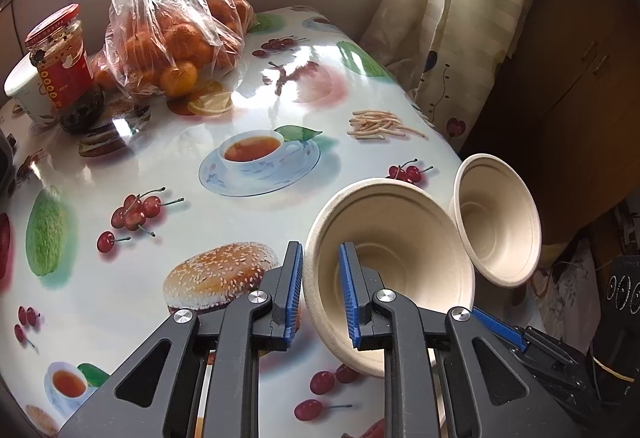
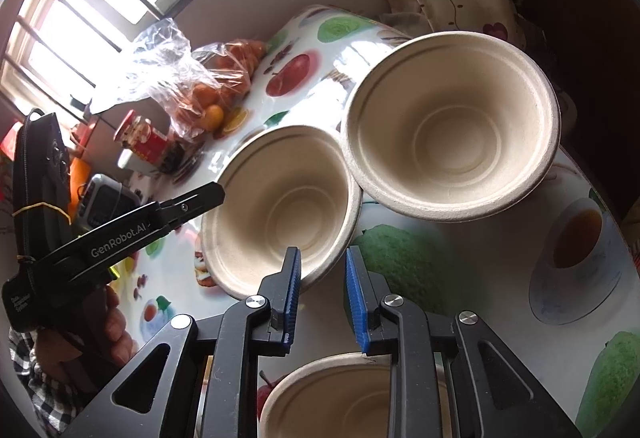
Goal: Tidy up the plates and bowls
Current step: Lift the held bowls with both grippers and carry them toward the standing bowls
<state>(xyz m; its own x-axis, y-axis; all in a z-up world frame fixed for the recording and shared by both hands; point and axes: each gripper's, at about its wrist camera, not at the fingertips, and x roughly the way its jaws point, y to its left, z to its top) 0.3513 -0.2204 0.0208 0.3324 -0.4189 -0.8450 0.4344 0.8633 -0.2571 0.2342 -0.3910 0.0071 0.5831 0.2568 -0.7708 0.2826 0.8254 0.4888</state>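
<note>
My left gripper (image 1: 320, 298) is shut on the rim of a beige paper bowl (image 1: 400, 258), one finger outside and one inside, and holds it tilted above the table. A second beige bowl (image 1: 498, 218) stands just beyond it at the table's right edge. In the right wrist view the held bowl (image 2: 280, 206) is left of the second bowl (image 2: 452, 126), rims touching. The left gripper (image 2: 200, 200) shows there from the side. My right gripper (image 2: 322, 298) is open, with the held bowl's rim just ahead of its fingers. A third bowl (image 2: 332, 398) lies under it.
A table with a fruit-print cloth (image 1: 160, 158) carries a plastic bag of oranges (image 1: 172, 38), a red-lidded jar (image 1: 64, 62) and a white cup (image 1: 24, 90) at the far left. A curtain (image 1: 460, 18) hangs at the far right edge. A dark cabinet (image 1: 568, 78) stands beyond.
</note>
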